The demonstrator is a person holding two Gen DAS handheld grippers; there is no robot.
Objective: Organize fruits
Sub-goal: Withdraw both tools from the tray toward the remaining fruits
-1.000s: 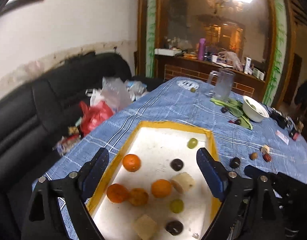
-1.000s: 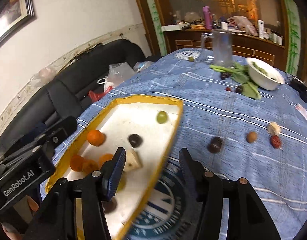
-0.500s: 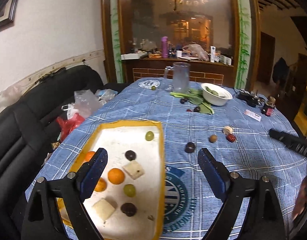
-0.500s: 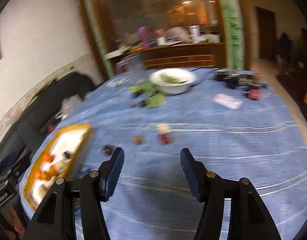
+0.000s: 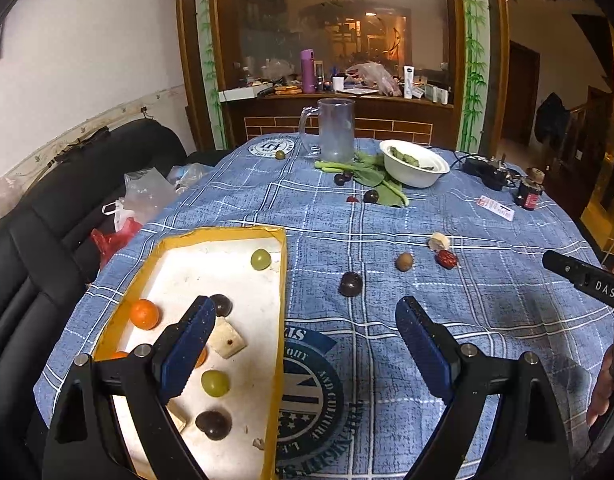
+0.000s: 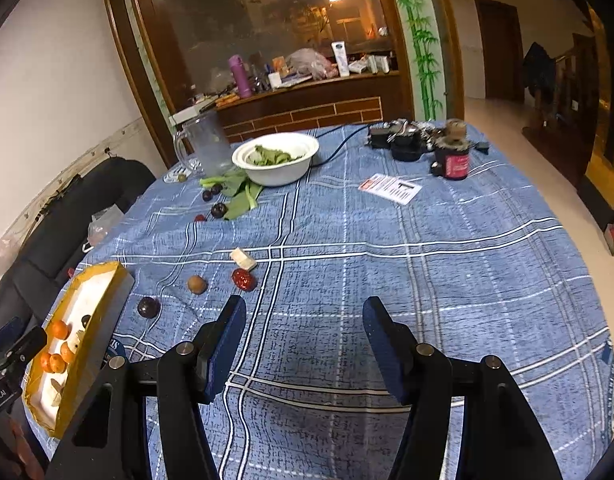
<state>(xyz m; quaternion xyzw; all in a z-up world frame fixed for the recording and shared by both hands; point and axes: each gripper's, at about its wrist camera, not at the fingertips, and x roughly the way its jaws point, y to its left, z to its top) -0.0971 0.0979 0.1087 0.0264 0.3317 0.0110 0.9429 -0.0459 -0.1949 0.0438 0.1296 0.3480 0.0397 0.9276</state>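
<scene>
- Two grippers hang over the blue tablecloth (image 6: pixel 447 264), jaws released, nothing between: left gripper (image 5: pixel 303 344), right gripper (image 6: pixel 303 340).
- Yellow-rimmed tray (image 5: pixel 281 280) at the near left holds oranges (image 5: pixel 144 314), grapes, dark plums.
- Farther out lie a loose plum (image 5: pixel 350 283), a red date (image 5: pixel 447 259), then a white bowl (image 5: pixel 413 160).

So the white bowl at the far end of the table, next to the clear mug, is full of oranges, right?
Not oranges. The white bowl beside the clear mug holds green leaves, as the right wrist view shows. The oranges lie in the yellow tray.
</scene>
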